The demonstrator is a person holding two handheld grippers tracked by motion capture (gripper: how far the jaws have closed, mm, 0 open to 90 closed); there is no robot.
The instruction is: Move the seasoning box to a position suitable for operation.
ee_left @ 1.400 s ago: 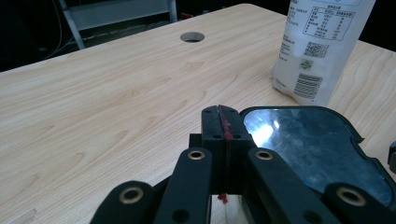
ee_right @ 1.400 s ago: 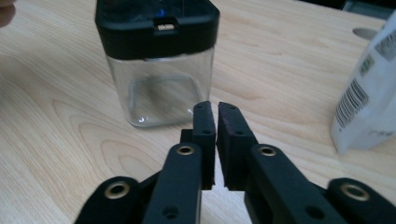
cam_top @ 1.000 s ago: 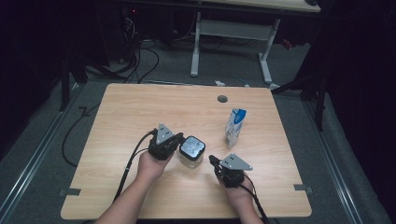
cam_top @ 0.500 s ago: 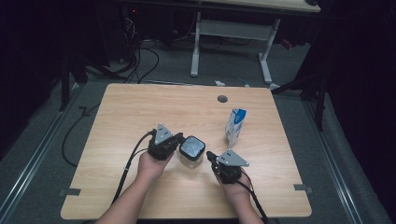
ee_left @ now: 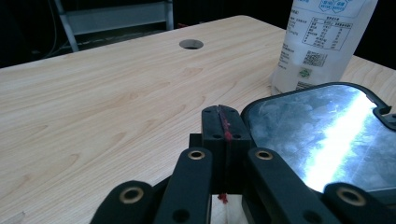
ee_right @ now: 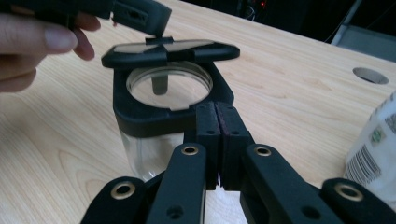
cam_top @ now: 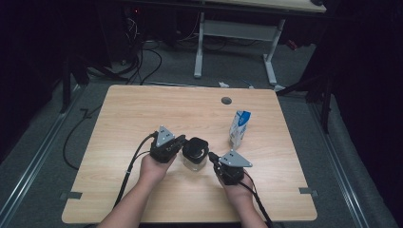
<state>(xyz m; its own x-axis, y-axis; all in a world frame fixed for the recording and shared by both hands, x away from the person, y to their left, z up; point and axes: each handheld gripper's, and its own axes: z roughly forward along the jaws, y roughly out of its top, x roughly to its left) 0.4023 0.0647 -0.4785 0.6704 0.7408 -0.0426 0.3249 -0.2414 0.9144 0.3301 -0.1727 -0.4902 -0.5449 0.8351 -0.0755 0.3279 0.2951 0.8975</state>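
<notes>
Where the two hands meet near the front middle of the wooden surface [cam_top: 142,118], a clear jar [cam_top: 194,153] with a black square collar and a hinged black lid stands between them. The left gripper [cam_top: 179,141] sits just at the jar's left side — its fingers pressed flat together with nothing between them, the tips right by the lid's edge; whether they touch it I cannot tell. In the left gripper view the lid's glossy top [ee_left: 327,135] lies just to the right of those closed fingers. The right gripper [cam_top: 212,157] comes in from the jar's right, fingers likewise shut and empty, their tips close against the black collar [ee_right: 140,116]. In the right gripper view the lid [ee_right: 170,50] stands raised a little above the jar's round mouth. A white and blue carton [cam_top: 239,128] stands upright further back to the right, well apart from the jar.
</notes>
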